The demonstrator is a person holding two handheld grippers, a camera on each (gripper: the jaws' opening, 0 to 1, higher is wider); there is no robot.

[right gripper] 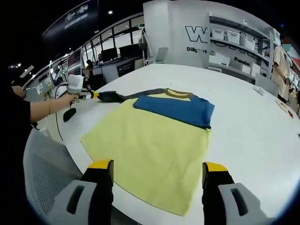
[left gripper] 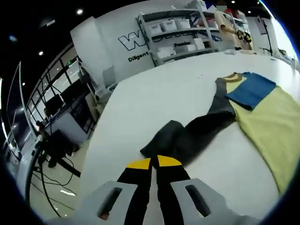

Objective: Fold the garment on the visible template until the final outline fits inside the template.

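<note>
A shirt lies flat on the white table [right gripper: 243, 136], with a yellow body [right gripper: 150, 140], a blue folded panel [right gripper: 176, 108] near the brown collar [right gripper: 178, 93] and a dark grey sleeve [left gripper: 197, 133]. My left gripper [left gripper: 153, 163] is shut, its yellow tips pinching the sleeve's cuff end [left gripper: 161, 143]. In the right gripper view, that left gripper [right gripper: 89, 95] holds the stretched-out sleeve [right gripper: 122, 97] at the table's far left, in a person's hand. My right gripper [right gripper: 158, 168] stands wide open above the shirt's near hem, holding nothing.
Shelves with white bins [right gripper: 234, 44] and a lettered wall [left gripper: 133, 42] stand behind the table. A mesh chair [right gripper: 44, 180] sits at the near left edge. Desks with monitors [left gripper: 61, 108] are beyond the table's left edge. A person [right gripper: 283, 58] stands far right.
</note>
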